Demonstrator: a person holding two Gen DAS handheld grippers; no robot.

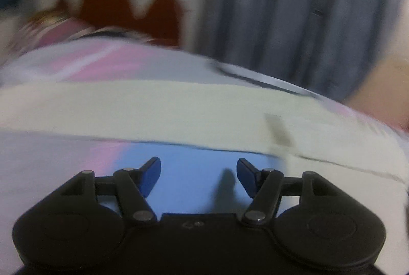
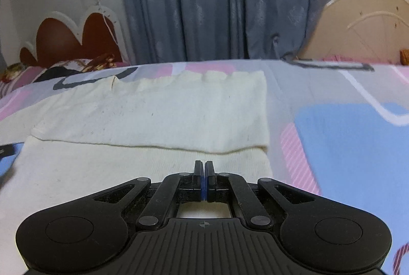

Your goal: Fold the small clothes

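**Cream garment lies folded on the bed, one gripper spread, one pressed together**

The cream garment (image 2: 158,109) lies flat on the bed sheet (image 2: 345,137), with an upper layer folded over a lower one; the fold's edge runs across just ahead of the right gripper (image 2: 204,167). That gripper sits low over the lower layer, near its right edge, and its fingers are pressed together with nothing visibly between them.

In the left wrist view, which is blurred, the garment (image 1: 158,109) shows as a pale band across the middle. The left gripper (image 1: 199,172) hangs just short of it, over a blue patch of the sheet (image 1: 189,188), its fingers spread apart and holding nothing.

The sheet is patterned in pink, blue and grey. Beyond the bed hangs a grey-blue curtain (image 2: 225,1). A dark red scalloped headboard (image 2: 74,40) stands at the far left, with a patterned pillow (image 2: 84,64) below it, and a beige arched panel (image 2: 363,27) at the far right.
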